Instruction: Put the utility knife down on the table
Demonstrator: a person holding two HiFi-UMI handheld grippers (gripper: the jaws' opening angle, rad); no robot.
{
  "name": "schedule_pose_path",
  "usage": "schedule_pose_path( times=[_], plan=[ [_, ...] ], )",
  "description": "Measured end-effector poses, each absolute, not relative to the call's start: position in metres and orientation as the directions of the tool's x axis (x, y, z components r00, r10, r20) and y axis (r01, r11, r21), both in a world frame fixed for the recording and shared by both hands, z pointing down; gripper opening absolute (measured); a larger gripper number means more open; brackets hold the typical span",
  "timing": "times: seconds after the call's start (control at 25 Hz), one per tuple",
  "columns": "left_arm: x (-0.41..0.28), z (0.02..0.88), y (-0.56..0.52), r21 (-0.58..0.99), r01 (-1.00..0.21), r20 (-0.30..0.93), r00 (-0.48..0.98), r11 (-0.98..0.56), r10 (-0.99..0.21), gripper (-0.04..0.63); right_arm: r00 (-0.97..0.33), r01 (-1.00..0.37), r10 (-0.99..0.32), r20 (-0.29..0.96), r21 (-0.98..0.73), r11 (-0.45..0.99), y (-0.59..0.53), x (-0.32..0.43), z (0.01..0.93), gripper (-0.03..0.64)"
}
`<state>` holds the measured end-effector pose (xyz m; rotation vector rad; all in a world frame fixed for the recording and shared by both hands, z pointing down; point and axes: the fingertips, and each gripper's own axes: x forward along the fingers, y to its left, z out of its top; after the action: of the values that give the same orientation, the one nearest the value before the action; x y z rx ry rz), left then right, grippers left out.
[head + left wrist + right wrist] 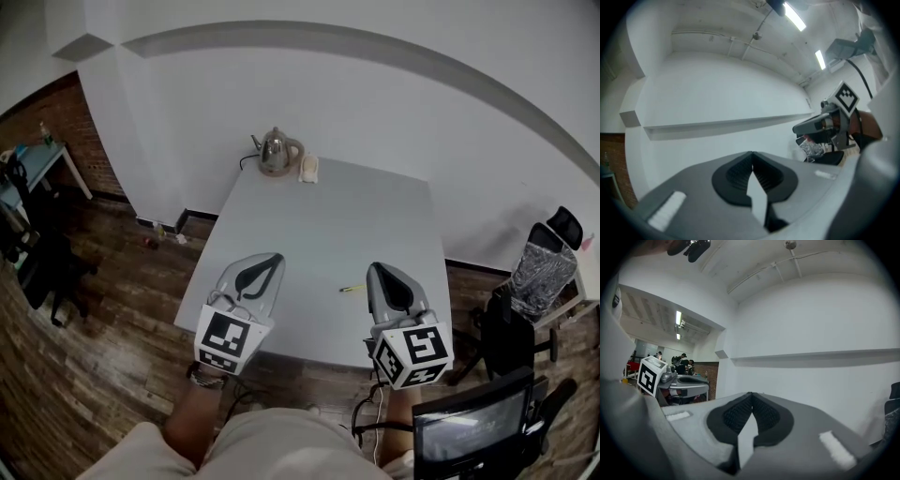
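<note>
Lying flat, the slim yellow utility knife (352,289) is seen on the pale grey rectangular surface (319,225), near its front edge. It is just left of the right hand-held gripper (380,270) and is not touched by it. That grey hand-held gripper is held over the front right part of the surface, with its jaws pressed together and nothing between them. The left hand-held gripper (270,260) is held well apart from the knife, over the front left corner, and its jaws are likewise closed on nothing. At the far edge a metal kettle (275,151) is set, with a small white object (308,169) just beside it. A dark wooden floor (112,356) is seen around the surface, and a black office chair (544,267) is placed to the right.
</note>
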<state>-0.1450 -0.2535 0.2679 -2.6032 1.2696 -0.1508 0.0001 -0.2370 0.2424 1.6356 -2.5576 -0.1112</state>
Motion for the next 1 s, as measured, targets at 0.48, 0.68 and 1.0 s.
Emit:
schedule_pose_path(
  times=[0.48, 0.68, 1.0],
  plan=[
    [-0.142, 0.273, -0.259, -0.273, -0.750, 0.006, 0.625, -0.603, -0.781, 0.006, -0.409, -0.898, -0.907, 0.096, 0.131, 0.419, -0.242, 0.000, 0.250, 0.000],
    [-0.142, 0.277, -0.260, -0.269, -0.748, 0.013, 0.627, -0.607, -0.779, 0.006, -0.413, -0.896, -0.906, 0.096, 0.134, 0.423, -0.243, -0.003, 0.250, 0.000],
    [-0.141, 0.283, -0.260, -0.265, -0.745, 0.034, 0.628, -0.612, -0.778, 0.006, -0.419, -0.894, -0.902, 0.103, 0.124, 0.430, -0.242, -0.002, 0.255, 0.000]
  ],
)
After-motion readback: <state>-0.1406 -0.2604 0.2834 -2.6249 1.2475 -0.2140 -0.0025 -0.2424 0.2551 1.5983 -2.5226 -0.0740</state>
